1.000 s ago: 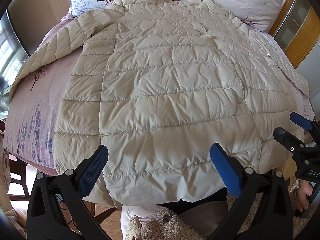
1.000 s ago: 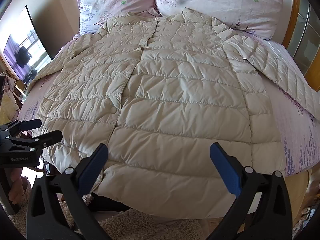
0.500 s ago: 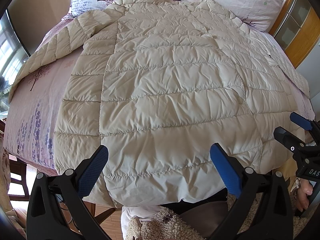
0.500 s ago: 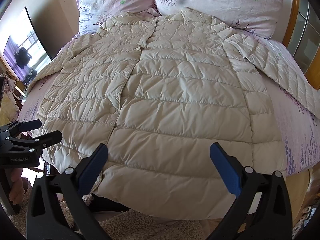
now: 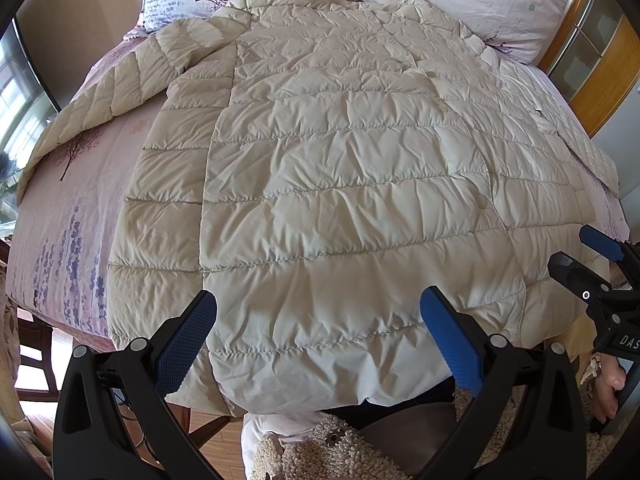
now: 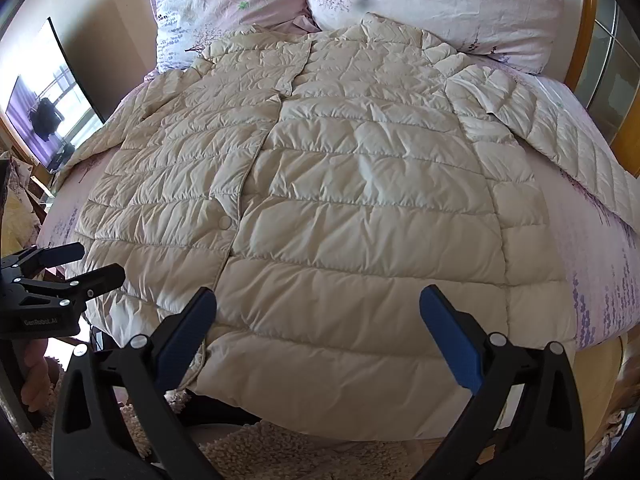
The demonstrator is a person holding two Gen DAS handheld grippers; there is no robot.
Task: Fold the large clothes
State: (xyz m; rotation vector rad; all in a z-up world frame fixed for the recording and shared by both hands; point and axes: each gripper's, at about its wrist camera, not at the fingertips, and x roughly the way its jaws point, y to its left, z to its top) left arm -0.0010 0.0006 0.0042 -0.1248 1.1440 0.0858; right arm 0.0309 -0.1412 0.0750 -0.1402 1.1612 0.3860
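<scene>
Coat (image 5: 344, 200) unmoved on bed (image 5: 72, 216), both claws still spread, hovering.

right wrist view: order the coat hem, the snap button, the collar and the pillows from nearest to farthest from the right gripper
Seen from the right gripper:
1. Coat hem, just below and ahead of the fingers, hanging over the bed edge.
2. Snap button, left of centre on the front placket.
3. Collar, at the coat's far end.
4. Pillows, behind the collar at the head of the bed.
</scene>
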